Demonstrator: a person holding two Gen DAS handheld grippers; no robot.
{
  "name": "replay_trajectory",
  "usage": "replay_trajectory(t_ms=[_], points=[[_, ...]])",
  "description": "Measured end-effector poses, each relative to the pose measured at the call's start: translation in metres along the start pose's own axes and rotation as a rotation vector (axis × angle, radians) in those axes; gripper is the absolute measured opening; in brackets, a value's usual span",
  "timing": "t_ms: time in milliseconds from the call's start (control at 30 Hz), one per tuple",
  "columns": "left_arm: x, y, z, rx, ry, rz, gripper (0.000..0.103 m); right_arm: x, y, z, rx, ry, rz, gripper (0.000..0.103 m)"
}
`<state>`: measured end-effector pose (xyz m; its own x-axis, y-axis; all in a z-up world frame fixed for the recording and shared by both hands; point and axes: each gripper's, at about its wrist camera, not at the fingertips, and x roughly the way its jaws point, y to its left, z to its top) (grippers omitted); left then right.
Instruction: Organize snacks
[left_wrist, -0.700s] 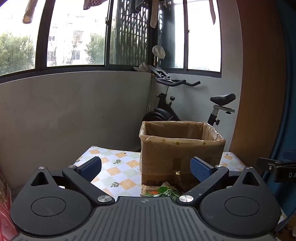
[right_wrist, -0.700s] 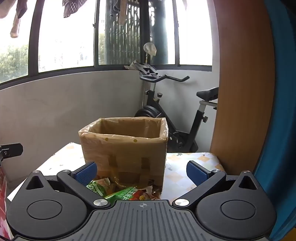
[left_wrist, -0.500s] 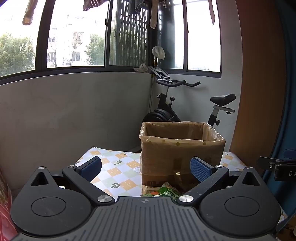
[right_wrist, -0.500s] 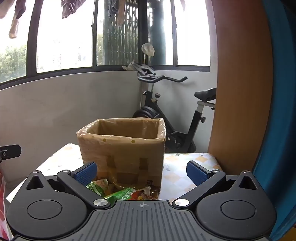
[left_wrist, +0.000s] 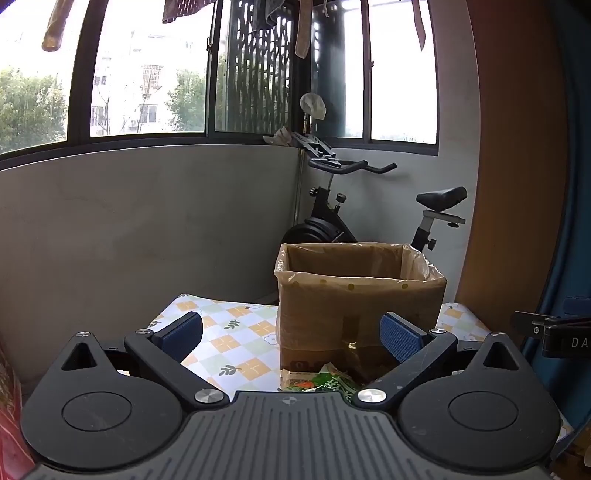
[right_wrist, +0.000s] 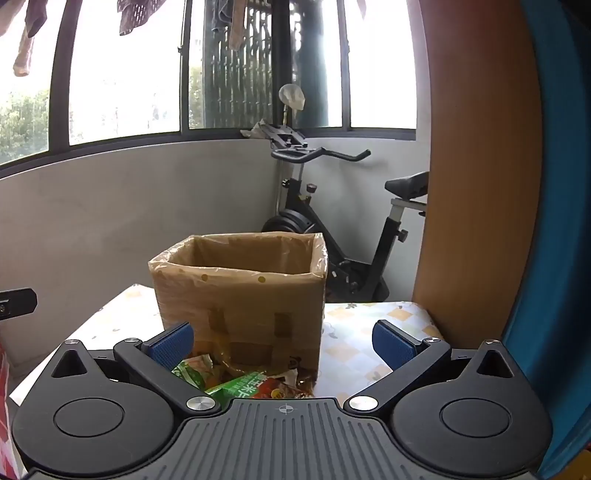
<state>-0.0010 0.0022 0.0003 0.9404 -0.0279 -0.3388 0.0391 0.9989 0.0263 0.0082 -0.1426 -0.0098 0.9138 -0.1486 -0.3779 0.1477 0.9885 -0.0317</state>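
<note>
A brown cardboard box (left_wrist: 360, 314) (right_wrist: 240, 299), lined with a plastic bag and open at the top, stands on the table with the checked cloth (left_wrist: 236, 343) (right_wrist: 354, 354). Green and red snack packets (left_wrist: 321, 380) (right_wrist: 236, 384) lie at the foot of the box, partly hidden behind each gripper's body. My left gripper (left_wrist: 291, 334) is wide open, short of the box, with nothing between its blue pads (left_wrist: 183, 334). My right gripper (right_wrist: 282, 341) is likewise wide open and holds nothing, its left pad (right_wrist: 171, 345) just above the packets.
An exercise bike (left_wrist: 369, 206) (right_wrist: 332, 221) stands behind the table against the grey wall. A wooden panel (right_wrist: 480, 184) and a blue curtain (right_wrist: 554, 221) close off the right. The other gripper's tip shows at each view's edge (left_wrist: 554, 332) (right_wrist: 16, 302). Something red (left_wrist: 9, 424) sits at the far left.
The right wrist view has shifted slightly, so the box sits a little further left in it. The left view is unchanged. Both grippers stay wide open.
</note>
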Motion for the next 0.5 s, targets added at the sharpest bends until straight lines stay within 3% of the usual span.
replay_trajectory(t_ms=[500], points=[[0.0010, -0.0014, -0.0014, -0.003, 0.003, 0.001, 0.103, 0.0001, 0.0008, -0.0010, -0.002, 0.002, -0.002, 0.103]])
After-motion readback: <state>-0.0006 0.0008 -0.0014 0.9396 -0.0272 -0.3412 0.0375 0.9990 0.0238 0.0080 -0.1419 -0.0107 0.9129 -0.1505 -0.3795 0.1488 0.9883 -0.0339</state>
